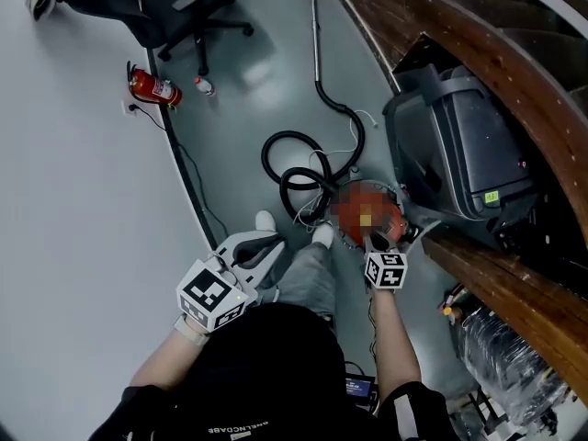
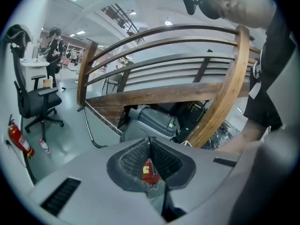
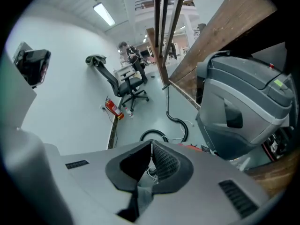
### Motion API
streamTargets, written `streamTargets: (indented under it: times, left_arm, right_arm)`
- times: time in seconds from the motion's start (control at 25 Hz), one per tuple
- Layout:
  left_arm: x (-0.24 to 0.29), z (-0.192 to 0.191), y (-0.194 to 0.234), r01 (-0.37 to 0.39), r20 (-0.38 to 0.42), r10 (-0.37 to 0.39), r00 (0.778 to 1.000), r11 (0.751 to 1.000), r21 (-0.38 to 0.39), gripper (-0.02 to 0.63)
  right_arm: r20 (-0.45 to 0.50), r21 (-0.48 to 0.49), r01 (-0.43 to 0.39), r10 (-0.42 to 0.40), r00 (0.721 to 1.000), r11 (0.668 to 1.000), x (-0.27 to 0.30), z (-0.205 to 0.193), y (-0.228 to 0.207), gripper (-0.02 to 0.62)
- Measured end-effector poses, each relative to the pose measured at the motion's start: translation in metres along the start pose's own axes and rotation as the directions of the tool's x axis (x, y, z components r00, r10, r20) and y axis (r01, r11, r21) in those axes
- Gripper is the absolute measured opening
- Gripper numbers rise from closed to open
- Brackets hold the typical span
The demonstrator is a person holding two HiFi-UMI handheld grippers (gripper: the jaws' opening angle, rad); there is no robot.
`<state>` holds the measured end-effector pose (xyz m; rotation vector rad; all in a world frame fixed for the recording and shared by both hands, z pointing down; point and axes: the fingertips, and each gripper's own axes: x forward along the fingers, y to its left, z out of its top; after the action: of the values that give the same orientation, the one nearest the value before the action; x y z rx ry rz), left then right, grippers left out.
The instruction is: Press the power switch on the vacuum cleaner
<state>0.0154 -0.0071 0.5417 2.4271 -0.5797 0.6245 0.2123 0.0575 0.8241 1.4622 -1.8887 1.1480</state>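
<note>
The round red vacuum cleaner (image 1: 392, 219) sits on the grey floor (image 1: 239, 81). The right claw (image 3: 151, 146), closed and empty, reaches down close to it. The left claw (image 2: 150, 142), also closed on nothing, hangs well back, and the switch press looks imminent, though contact cannot be made out.

The right gripper (image 1: 378, 240) is down at the red vacuum cleaner (image 1: 393, 217). The left gripper (image 1: 260, 248) hovers near the coiled black hose (image 1: 265, 162).

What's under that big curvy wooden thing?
A big grey machine sits under the curved wooden beams, with something wrapped in clear plastic nearby. The beams cover the machine's far side, so whatever is behind it can't be seen.
</note>
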Motion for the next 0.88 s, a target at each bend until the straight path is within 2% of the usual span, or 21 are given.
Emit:
streamTargets:
  times: [0.44, 0.64, 0.88]
  left_arm:
    - [0.022, -0.052, 0.018, -0.071, -0.066, 0.068, 0.995, 0.996, -0.051, 0.015]
    - [0.022, -0.083, 0.024, -0.085, -0.099, 0.074, 0.992, 0.991, -0.108, 0.015]
    - [0.029, -0.101, 0.034, -0.097, -0.097, 0.082, 0.992, 0.982, -0.162, 0.015]
  right_arm:
    - [-0.162, -0.039, 0.056, -0.061, 0.985, 0.998, 0.083, -0.063, -0.032, 0.028]
    - [-0.223, -0.043, 0.082, -0.090, 0.971, 0.996, 0.115, -0.087, -0.046, 0.028]
    - [-0.262, -0.065, 0.115, -0.128, 0.956, 0.991, 0.146, -0.104, -0.065, 0.028]
